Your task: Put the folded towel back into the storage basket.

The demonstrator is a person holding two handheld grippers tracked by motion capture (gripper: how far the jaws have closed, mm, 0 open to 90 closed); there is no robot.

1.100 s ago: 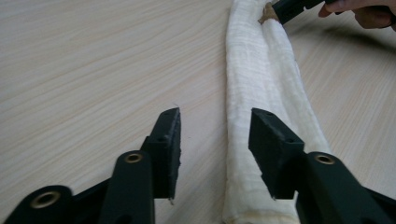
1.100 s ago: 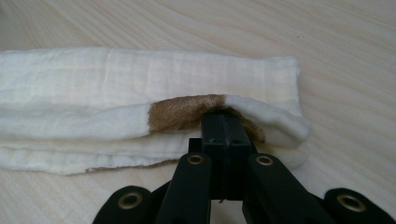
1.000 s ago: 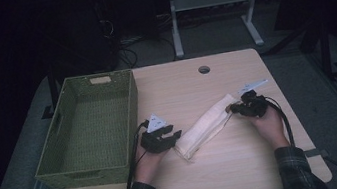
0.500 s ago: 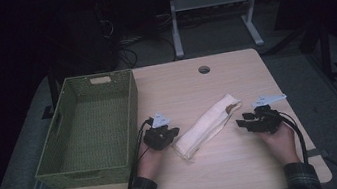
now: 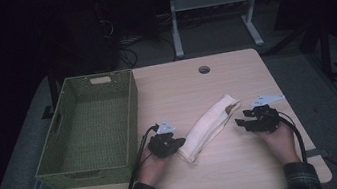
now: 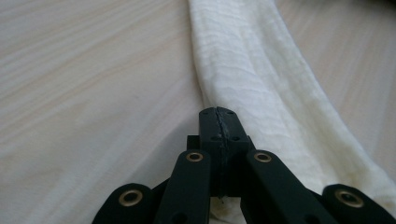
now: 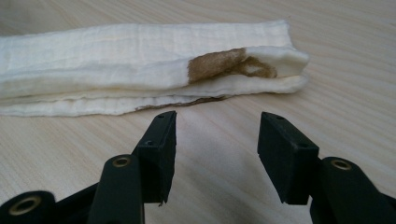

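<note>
A folded cream cloth [image 5: 209,126] lies slantwise on the wooden table [image 5: 180,87]. My left gripper [image 5: 176,144] sits at its near left end. In the left gripper view the cloth [image 6: 261,93] runs away to the right, and the left gripper [image 6: 218,114] has just closed, its pads pressed together on the cloth's edge with a pale sliver in the seam. My right gripper [image 5: 241,120] rests just short of the far end. Its jaws [image 7: 217,135] have just been opening and stand apart with nothing between them. The cloth [image 7: 116,70] ahead of it bears a brown patch [image 7: 219,63].
A green woven basket [image 5: 131,110] stands on the left of the table, its right wall close to my left hand. A round cable hole [image 5: 203,69] sits near the far edge. Bare tabletop stretches beyond the cloth and to the right of my right hand.
The right gripper let go of the cloth's far end, drew back toward the person and opened. The left hand stayed at the near end.
</note>
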